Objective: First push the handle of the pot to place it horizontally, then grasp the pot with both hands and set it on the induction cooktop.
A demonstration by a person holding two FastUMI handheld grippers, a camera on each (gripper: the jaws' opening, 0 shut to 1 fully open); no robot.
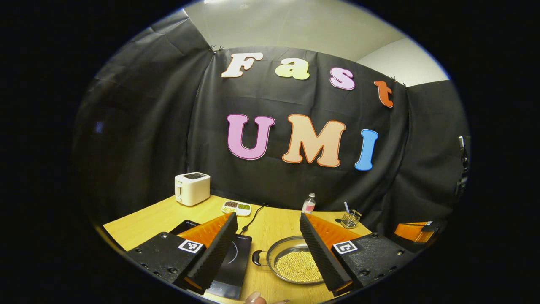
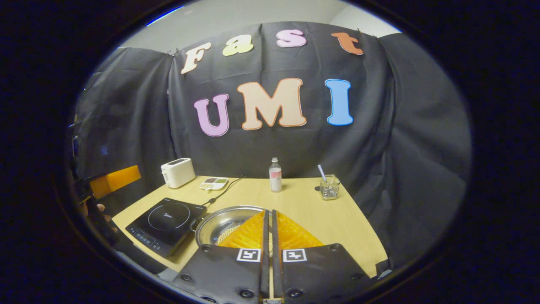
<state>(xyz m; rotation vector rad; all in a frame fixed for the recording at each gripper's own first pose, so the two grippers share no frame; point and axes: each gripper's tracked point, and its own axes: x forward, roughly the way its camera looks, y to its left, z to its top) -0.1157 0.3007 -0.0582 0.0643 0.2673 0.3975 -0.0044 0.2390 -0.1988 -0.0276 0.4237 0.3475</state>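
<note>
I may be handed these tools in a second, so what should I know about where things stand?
Left hand-held gripper: open, above the table, holding nothing.
Right hand-held gripper: shut, empty, over the pot's near rim.
Pot: on the table beside the induction cooktop, yellow beads inside.
Pot's handle points toward the cooktop.
Done: nothing visibly yet.
Left: push the handle, grasp the pot with both, set it on the cooktop.

Bare table (image 2: 312, 211) right of pot (image 2: 223, 226); cooktop (image 2: 166, 223) touches left.

Cloth-walled booth, kitchen table (image 2: 303, 211)
</note>
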